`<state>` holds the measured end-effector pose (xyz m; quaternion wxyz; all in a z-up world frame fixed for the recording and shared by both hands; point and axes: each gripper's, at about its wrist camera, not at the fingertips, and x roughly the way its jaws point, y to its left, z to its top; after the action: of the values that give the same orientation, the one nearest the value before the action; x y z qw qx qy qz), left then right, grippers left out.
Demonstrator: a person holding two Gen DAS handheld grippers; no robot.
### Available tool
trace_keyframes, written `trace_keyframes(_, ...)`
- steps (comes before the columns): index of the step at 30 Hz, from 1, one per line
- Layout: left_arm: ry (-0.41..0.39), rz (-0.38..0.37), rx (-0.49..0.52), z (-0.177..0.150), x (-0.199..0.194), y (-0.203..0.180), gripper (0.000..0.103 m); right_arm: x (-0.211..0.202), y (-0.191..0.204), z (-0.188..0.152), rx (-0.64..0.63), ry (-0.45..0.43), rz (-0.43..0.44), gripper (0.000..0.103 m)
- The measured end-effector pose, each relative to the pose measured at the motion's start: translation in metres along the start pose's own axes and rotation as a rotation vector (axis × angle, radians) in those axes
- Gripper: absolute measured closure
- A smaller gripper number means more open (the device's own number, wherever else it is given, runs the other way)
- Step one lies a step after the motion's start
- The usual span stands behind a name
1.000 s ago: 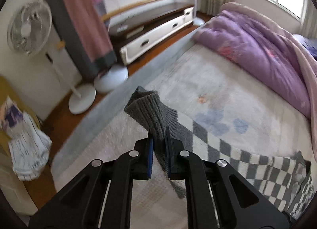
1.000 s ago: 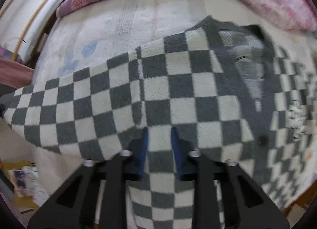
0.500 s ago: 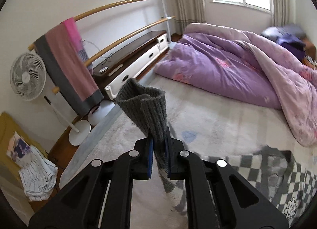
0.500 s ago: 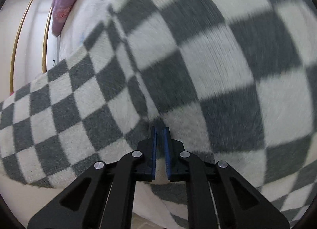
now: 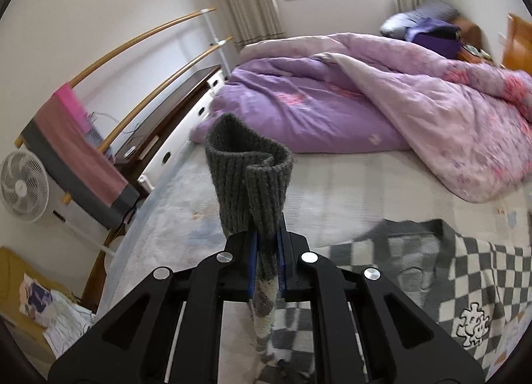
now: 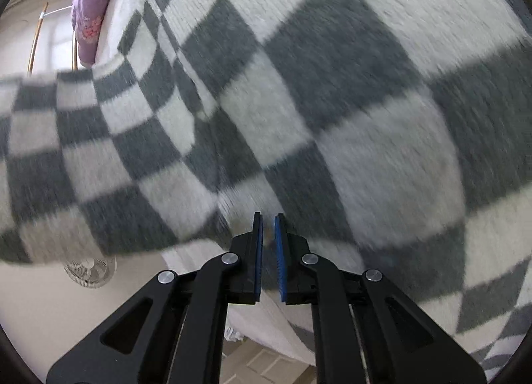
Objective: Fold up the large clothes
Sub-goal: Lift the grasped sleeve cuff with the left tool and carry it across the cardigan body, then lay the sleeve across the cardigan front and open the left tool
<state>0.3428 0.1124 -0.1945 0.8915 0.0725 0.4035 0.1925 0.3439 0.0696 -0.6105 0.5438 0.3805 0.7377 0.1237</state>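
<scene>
A large grey-and-white checkered knit cardigan [image 5: 465, 271] lies on the bed. My left gripper [image 5: 266, 251] is shut on its sleeve and holds the grey ribbed cuff [image 5: 247, 178] upright above the bed. In the right wrist view the checkered cardigan [image 6: 299, 101] fills the frame, very close and blurred. My right gripper [image 6: 268, 237] has its jaws nearly together with a narrow gap at the cardigan's lower edge. Whether cloth is between the pads cannot be told.
A purple and pink duvet [image 5: 365, 98] is heaped at the far side of the bed [image 5: 349, 191]. A drying rack with a pink towel [image 5: 76, 141], a white fan [image 5: 23, 188] and a low cabinet [image 5: 173, 131] stand left of the bed.
My left gripper has lifted the cuff higher and tilted up, showing more of the room. My right gripper closed from open and moved close against the cardigan, which now looks lifted.
</scene>
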Motion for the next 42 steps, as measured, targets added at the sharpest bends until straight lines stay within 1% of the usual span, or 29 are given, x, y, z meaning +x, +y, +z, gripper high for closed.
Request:
trace_keyframes(3, 0.016, -0.022, 0.028, -0.001, 0.0, -0.035, 0.093, -0.011, -0.009, -0.002, 0.017, 0.011, 0.036, 0.096)
trace_keyframes(5, 0.023, -0.033, 0.048, -0.007, -0.001, -0.054, 0.093, -0.026, -0.023, 0.002, 0.04, 0.0, 0.047, 0.096)
trace_keyframes(9, 0.045, -0.063, 0.103, -0.02, 0.002, -0.103, 0.093, -0.067, -0.049, 0.01, 0.098, -0.047, 0.118, 0.096)
trace_keyframes(11, 0.055, -0.073, 0.123, -0.026, 0.004, -0.122, 0.093, -0.09, -0.063, 0.011, 0.114, -0.086, 0.122, 0.096)
trace_keyframes(13, 0.054, -0.065, 0.171, -0.036, 0.007, -0.149, 0.093, -0.116, -0.08, 0.012, 0.137, -0.134, 0.135, 0.096)
trace_keyframes(15, 0.066, -0.066, 0.216, -0.048, 0.012, -0.173, 0.093, -0.143, -0.1, 0.012, 0.161, -0.192, 0.199, 0.096)
trace_keyframes(16, 0.082, -0.079, 0.234, -0.055, 0.015, -0.186, 0.093, -0.16, -0.111, 0.011, 0.165, -0.239, 0.214, 0.095)
trace_keyframes(17, 0.096, -0.092, 0.246, -0.063, 0.018, -0.199, 0.093, -0.173, -0.128, 0.004, 0.164, -0.272, 0.213, 0.093)
trace_keyframes(18, 0.11, -0.1, 0.263, -0.072, 0.022, -0.211, 0.093, -0.191, -0.141, 0.0, 0.162, -0.319, 0.199, 0.093)
trace_keyframes(20, 0.131, -0.108, 0.303, -0.088, 0.03, -0.232, 0.093, -0.215, -0.16, -0.005, 0.174, -0.377, 0.146, 0.093)
trace_keyframes(22, 0.157, -0.122, 0.346, -0.106, 0.039, -0.253, 0.093, -0.242, -0.193, -0.017, 0.233, -0.446, 0.091, 0.093)
trace_keyframes(25, 0.183, -0.148, 0.397, -0.136, 0.054, -0.283, 0.093, -0.256, -0.216, -0.022, 0.309, -0.504, 0.053, 0.093)
trace_keyframes(26, 0.192, -0.158, 0.422, -0.147, 0.06, -0.294, 0.093, -0.268, -0.228, -0.027, 0.334, -0.525, 0.041, 0.093)
trace_keyframes(28, 0.222, -0.178, 0.439, -0.164, 0.069, -0.308, 0.093, -0.286, -0.246, -0.031, 0.371, -0.557, 0.02, 0.093)
trace_keyframes(29, 0.245, -0.19, 0.448, -0.172, 0.073, -0.314, 0.09, -0.296, -0.252, -0.032, 0.383, -0.58, 0.011, 0.093)
trace_keyframes(30, 0.272, -0.213, 0.471, -0.181, 0.077, -0.321, 0.082, -0.308, -0.258, -0.034, 0.384, -0.589, 0.009, 0.092)
trace_keyframes(31, 0.297, -0.228, 0.502, -0.189, 0.078, -0.328, 0.072, -0.312, -0.257, -0.032, 0.386, -0.598, 0.006, 0.089)
trace_keyframes(32, 0.312, -0.234, 0.531, -0.195, 0.078, -0.331, 0.051, -0.319, -0.258, -0.032, 0.399, -0.602, 0.001, 0.085)
trace_keyframes(33, 0.313, -0.247, 0.551, -0.2, 0.075, -0.33, 0.042, -0.321, -0.256, -0.024, 0.412, -0.601, -0.001, 0.072)
trace_keyframes(34, 0.308, -0.268, 0.549, -0.204, 0.071, -0.326, 0.041, -0.324, -0.255, -0.023, 0.434, -0.597, -0.004, 0.057)
trace_keyframes(35, 0.31, -0.295, 0.535, -0.206, 0.068, -0.319, 0.041, -0.331, -0.259, -0.023, 0.445, -0.597, -0.008, 0.05)
trace_keyframes(36, 0.331, -0.314, 0.507, -0.208, 0.065, -0.307, 0.04, -0.334, -0.257, -0.023, 0.447, -0.606, -0.014, 0.044)
trace_keyframes(37, 0.354, -0.325, 0.484, -0.208, 0.065, -0.296, 0.039, -0.335, -0.25, -0.021, 0.43, -0.613, -0.023, 0.043)
trace_keyframes(38, 0.378, -0.339, 0.453, -0.207, 0.066, -0.282, 0.033, -0.338, -0.247, -0.016, 0.413, -0.606, -0.032, 0.043)
trace_keyframes(39, 0.409, -0.366, 0.396, -0.206, 0.068, -0.262, 0.029, -0.336, -0.24, -0.01, 0.393, -0.588, -0.05, 0.039)
trace_keyframes(40, 0.426, -0.388, 0.354, -0.204, 0.069, -0.248, 0.027, -0.334, -0.236, -0.003, 0.38, -0.571, -0.06, 0.037)
trace_keyframes(41, 0.453, -0.409, 0.288, -0.202, 0.074, -0.224, 0.025, -0.329, -0.227, 0.005, 0.357, -0.553, -0.067, 0.037)
trace_keyframes(42, 0.472, -0.398, 0.235, -0.202, 0.08, -0.206, 0.025, -0.325, -0.221, 0.013, 0.34, -0.54, -0.067, 0.035)
